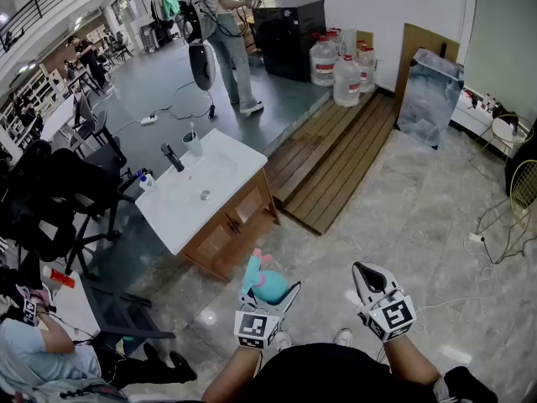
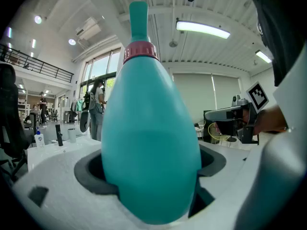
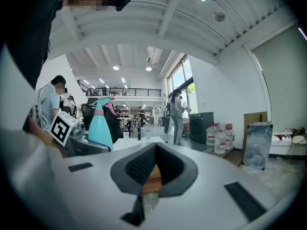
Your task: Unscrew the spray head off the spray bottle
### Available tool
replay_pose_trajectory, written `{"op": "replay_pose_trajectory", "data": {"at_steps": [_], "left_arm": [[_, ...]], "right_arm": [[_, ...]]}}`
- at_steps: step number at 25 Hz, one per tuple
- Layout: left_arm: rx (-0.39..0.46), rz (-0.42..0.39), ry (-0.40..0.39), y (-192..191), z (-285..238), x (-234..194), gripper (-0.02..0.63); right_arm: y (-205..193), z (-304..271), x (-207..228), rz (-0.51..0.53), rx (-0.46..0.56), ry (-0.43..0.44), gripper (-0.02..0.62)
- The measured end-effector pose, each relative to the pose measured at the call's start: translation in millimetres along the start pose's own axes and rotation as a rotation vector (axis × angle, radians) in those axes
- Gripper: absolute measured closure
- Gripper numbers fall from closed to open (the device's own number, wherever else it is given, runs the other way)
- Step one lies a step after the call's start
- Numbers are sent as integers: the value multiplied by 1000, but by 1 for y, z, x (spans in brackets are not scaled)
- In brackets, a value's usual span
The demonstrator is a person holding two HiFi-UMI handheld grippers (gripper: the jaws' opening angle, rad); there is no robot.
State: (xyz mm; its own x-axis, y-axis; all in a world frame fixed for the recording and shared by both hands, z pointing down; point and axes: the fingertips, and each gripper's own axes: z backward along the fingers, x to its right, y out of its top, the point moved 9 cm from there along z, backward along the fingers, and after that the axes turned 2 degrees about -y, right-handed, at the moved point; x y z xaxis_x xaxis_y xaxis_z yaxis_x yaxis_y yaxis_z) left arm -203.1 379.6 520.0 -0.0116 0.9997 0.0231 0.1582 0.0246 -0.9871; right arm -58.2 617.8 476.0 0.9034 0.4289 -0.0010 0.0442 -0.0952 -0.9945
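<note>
A teal spray bottle [image 1: 270, 287] with a pink collar and a teal-and-pink spray head [image 1: 253, 269] is held low in front of me. My left gripper [image 1: 273, 297] is shut on its body. In the left gripper view the bottle [image 2: 151, 143] fills the middle between the jaws, upright, with the pink collar [image 2: 140, 51] and the spray head's neck [image 2: 139, 18] above. My right gripper [image 1: 364, 270] hangs to the bottle's right, apart from it, jaws shut with nothing between them. The right gripper view shows the closed right gripper [image 3: 151, 170] and the bottle [image 3: 100, 127] off to the left.
Ahead stands a white sink top on a wooden cabinet [image 1: 243, 212]. A wooden platform [image 1: 336, 154] and water jugs [image 1: 346, 78] lie beyond it. A person [image 1: 226, 32] stands at the back. Black chairs [image 1: 59, 191] and a seated person [image 1: 42, 351] are on the left, cables [image 1: 495, 242] on the right.
</note>
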Motion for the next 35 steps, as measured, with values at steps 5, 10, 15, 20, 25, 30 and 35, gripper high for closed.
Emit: {"op": "replay_pose_trajectory", "data": {"at_steps": [5,10,15,20,25,30,35], "left_arm": [[-8,-3,-10,0,7,-6,141],[-5,-6,-22,-1,11,-16,141],[-23,-18,-34,-8,21,-40,141],[-34,-36,-39,-17,31,-73,141],[-21,-43,-29,-19,42,-110,141],[-12,-46,-3,-19,39,-134,141],[-24,-39,29,-16,19,-158,141]], "right_arm": [[4,-3,-13,4,-6,4,591],[-1,-8,-19,14,-2,-26,591],[1,-26,-41,-10,1,-36,591],[1,-57,-65,-12,15,-40,591],[5,-88,-88,-14,18,-34,591],[6,-116,-94,-3,15,-4,591],[7,-156,-82,-25,22,27,591]]}}
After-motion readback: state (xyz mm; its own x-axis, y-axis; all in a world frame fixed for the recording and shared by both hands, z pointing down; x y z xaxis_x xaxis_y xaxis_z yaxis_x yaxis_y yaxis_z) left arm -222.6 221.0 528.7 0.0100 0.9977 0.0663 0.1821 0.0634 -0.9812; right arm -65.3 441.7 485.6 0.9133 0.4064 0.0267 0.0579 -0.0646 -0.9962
